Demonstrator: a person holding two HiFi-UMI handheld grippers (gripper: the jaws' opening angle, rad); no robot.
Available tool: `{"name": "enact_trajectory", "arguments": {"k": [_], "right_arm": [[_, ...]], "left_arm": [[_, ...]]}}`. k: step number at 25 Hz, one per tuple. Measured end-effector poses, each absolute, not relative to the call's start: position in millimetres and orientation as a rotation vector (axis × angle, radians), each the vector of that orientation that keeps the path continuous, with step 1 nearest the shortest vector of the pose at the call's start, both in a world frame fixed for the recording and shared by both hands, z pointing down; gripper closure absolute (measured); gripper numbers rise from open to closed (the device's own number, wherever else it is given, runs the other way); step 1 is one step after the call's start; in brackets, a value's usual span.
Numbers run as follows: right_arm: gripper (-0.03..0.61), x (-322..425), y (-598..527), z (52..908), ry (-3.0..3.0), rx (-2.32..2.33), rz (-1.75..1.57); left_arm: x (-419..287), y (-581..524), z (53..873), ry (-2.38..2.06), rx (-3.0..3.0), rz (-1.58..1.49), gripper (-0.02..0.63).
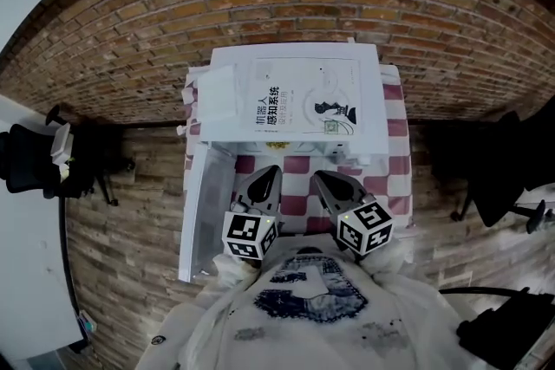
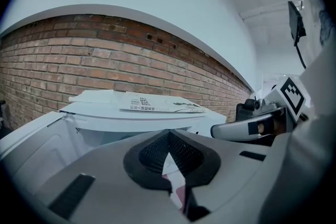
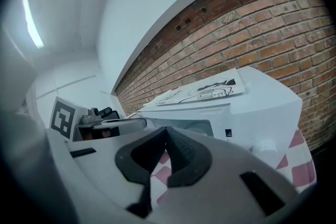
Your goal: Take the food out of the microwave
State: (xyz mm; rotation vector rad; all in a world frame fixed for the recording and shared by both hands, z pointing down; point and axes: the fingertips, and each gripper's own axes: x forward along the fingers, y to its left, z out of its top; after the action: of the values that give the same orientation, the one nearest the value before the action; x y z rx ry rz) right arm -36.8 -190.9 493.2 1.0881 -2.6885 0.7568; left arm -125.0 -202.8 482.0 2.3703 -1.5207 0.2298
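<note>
Chinese characters, apparently 机器人感知系统, are printed on the cover of the white book [image 1: 303, 100] lying on the microwave [image 1: 371, 130]. The smaller print beside them cannot be read. Black square markers are carried on the cubes of the left gripper [image 1: 269, 173] and right gripper [image 1: 323, 178].

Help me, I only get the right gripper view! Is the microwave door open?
Observer: Yes. In the head view the door stands swung out on the left side of the microwave.
Operator: Is the other gripper holding something?
Observer: No. The left gripper has its jaws together, with nothing between them.
Operator: What's next to the table?
Observer: The head view shows one black office chair to the left of the table and another to its right.
</note>
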Motion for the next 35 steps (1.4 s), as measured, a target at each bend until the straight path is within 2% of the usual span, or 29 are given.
{"name": "enact_trajectory", "arguments": {"k": [24,27,35], "right_arm": [[0.565,-32,-203,499,-2.614,1.244,0.779],[0.565,-29,-204,499,-2.607,1.251,0.782],[0.565,-22,-207,499,-2.605,1.257,0.776]], "left_arm": [[-119,-228,514,-1.321,2.368,0.195,0.601],[-115,-230,521,-1.289,2.337,0.185,0.548],[-105,-233,535,-1.231,2.282,0.151,0.469]]}}
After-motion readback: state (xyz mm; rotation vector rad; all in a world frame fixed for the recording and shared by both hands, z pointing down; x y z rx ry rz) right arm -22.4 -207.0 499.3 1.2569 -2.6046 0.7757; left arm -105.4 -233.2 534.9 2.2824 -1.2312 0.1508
